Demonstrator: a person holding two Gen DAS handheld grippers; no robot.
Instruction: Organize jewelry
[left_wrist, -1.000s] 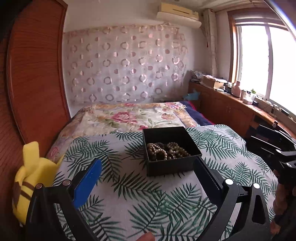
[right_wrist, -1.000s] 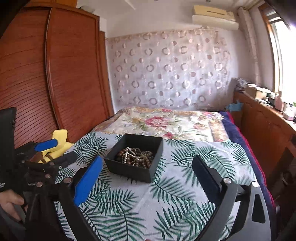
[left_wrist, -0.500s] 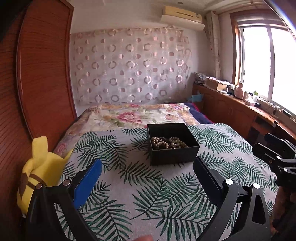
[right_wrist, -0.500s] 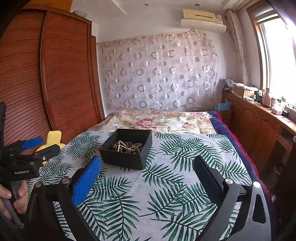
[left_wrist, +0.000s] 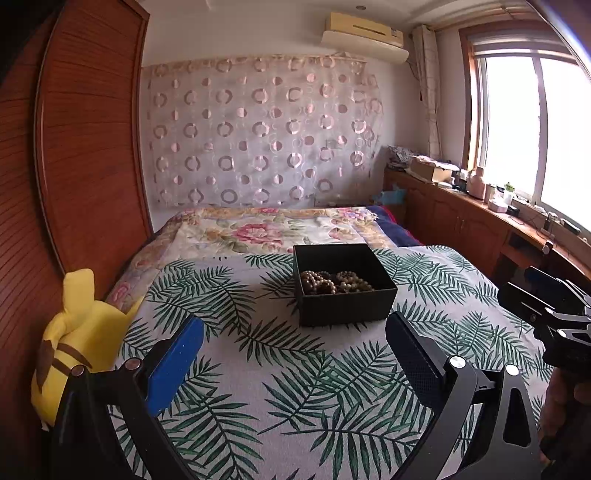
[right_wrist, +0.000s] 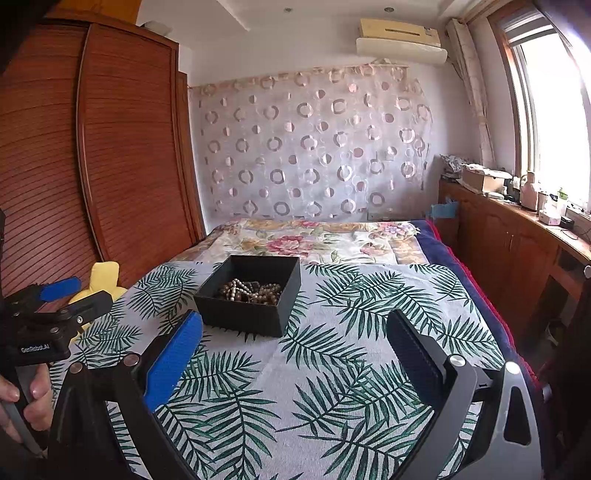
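A black open box (left_wrist: 345, 295) stands on the palm-leaf cloth (left_wrist: 295, 387) on the bed. It holds a heap of bead bracelets (left_wrist: 334, 282), brown and cream. In the right wrist view the box (right_wrist: 249, 302) and the beads (right_wrist: 251, 290) sit ahead and left of centre. My left gripper (left_wrist: 293, 332) is open and empty, well short of the box. My right gripper (right_wrist: 293, 328) is open and empty, also short of the box. Each gripper shows at the edge of the other's view: the right one (left_wrist: 532, 295), the left one (right_wrist: 74, 293).
A yellow plush toy (left_wrist: 81, 339) lies at the bed's left edge beside the wooden wardrobe (left_wrist: 85, 147). A floral quilt (left_wrist: 266, 232) covers the far half of the bed. A wooden counter with clutter (left_wrist: 480, 206) runs under the window on the right.
Both grippers have drawn back and risen, so the box looks smaller and farther away. Both stay open and empty. The box and beads have not moved.
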